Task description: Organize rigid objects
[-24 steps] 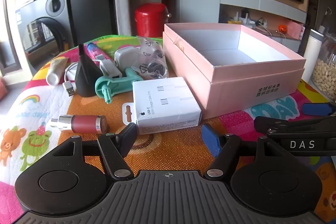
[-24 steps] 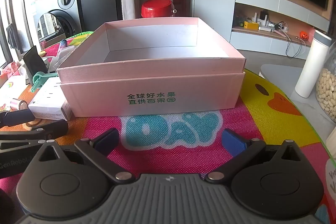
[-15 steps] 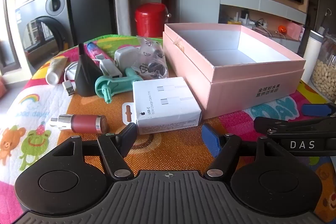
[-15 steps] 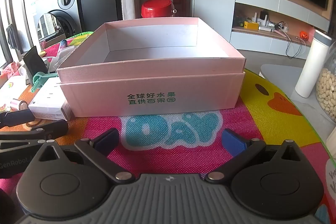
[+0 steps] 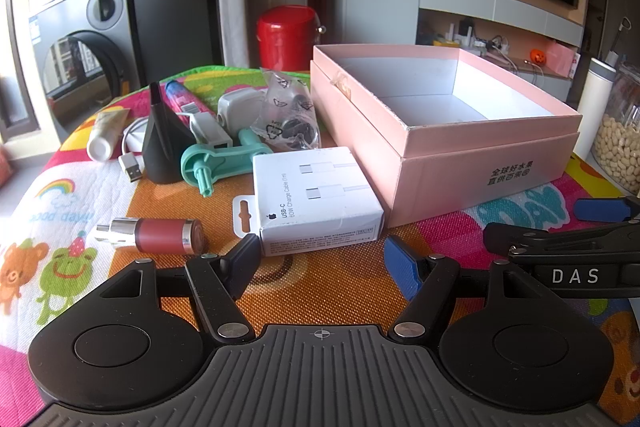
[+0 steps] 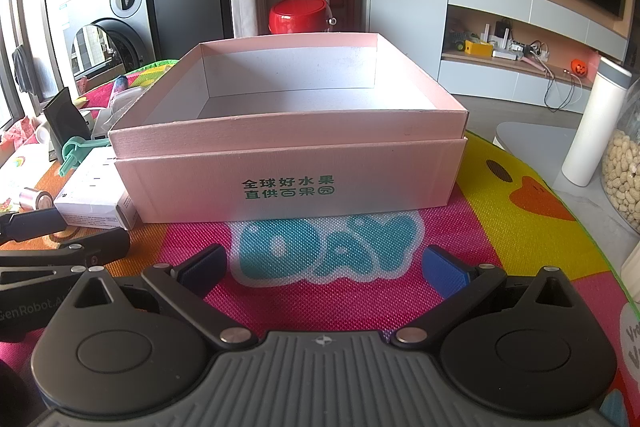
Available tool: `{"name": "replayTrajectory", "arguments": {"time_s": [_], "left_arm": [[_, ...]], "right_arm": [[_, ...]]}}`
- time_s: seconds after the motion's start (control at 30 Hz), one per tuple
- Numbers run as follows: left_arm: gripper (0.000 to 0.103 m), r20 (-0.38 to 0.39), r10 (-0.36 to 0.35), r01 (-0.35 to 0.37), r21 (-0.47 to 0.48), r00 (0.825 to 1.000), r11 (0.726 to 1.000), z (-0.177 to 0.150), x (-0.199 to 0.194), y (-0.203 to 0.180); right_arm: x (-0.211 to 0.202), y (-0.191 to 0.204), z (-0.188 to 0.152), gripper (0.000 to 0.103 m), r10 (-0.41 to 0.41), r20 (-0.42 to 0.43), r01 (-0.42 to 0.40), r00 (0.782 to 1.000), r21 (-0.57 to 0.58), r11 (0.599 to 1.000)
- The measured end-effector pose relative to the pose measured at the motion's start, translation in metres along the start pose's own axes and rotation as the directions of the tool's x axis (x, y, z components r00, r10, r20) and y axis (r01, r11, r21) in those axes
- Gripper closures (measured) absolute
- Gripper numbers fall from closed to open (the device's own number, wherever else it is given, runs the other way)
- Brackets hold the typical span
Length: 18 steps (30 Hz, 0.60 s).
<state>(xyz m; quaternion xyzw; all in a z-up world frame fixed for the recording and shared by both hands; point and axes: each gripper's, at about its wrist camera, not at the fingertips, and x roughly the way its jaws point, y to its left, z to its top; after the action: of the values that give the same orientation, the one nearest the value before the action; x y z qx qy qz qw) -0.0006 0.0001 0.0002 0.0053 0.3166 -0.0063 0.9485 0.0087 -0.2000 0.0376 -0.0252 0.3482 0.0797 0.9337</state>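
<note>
The clutter of small items is laid out plainly only in the left wrist view: 1 white cable box (image 5: pixel 316 201), 1 dark-red cylinder with silver ends (image 5: pixel 160 235), 1 teal plastic tool (image 5: pixel 218 161), 1 black cone-shaped nozzle (image 5: pixel 162 143), 1 clear bag of dark parts (image 5: pixel 288 117), 1 white charger (image 5: pixel 236 105), 1 white tube (image 5: pixel 106 131) and 1 USB plug on a white cable (image 5: pixel 130 161). In the right wrist view most of these are hidden behind the pink box (image 6: pixel 288 143), whose white interior is seen to be empty — only the cable box corner, the teal tool and the cylinder's end are glimpsed at the left edge.

The left gripper (image 5: pixel 320 263) is held released just short of the cable box, nothing between its jaws. The right gripper (image 6: pixel 324 267) is likewise spread wide and empty, facing the pink box's printed front wall.

Everything is set on a bright cartoon-printed mat (image 6: pixel 500 211). Beyond it, 1 red pot (image 5: pixel 286 37), 1 washing machine (image 5: pixel 80 39), 1 dark screen above shelving, 1 white bottle (image 6: pixel 592 123) and 1 jar of pale nuts (image 5: pixel 618 143) are seen.
</note>
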Motion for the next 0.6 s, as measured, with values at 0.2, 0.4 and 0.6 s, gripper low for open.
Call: {"name": "replayTrajectory", "arguments": {"time_s": [0.2,0.4,0.6], "left_arm": [[0.029,0.0,-0.001,0.001,-0.001,1.0,1.0,0.0001,-0.0003,0.0003],[0.029,0.0,-0.001,0.001,-0.001,1.0,1.0,0.0002,-0.0005,0.0005],[0.029,0.0,-0.001,0.001,-0.001,1.0,1.0,0.0002,-0.0004,0.0008]], "right_arm": [[-0.002,-0.0005,-0.0007,0.0,0.0,0.0,0.0,1.0,0.0,1.0],[-0.0004,-0.0017,0.0002,0.0,0.003,0.0,-0.003,1.0,0.003,1.0],[0.0,-0.0021,0.0002,0.0,0.003,0.0,-0.003,1.0,0.003,1.0]]}}
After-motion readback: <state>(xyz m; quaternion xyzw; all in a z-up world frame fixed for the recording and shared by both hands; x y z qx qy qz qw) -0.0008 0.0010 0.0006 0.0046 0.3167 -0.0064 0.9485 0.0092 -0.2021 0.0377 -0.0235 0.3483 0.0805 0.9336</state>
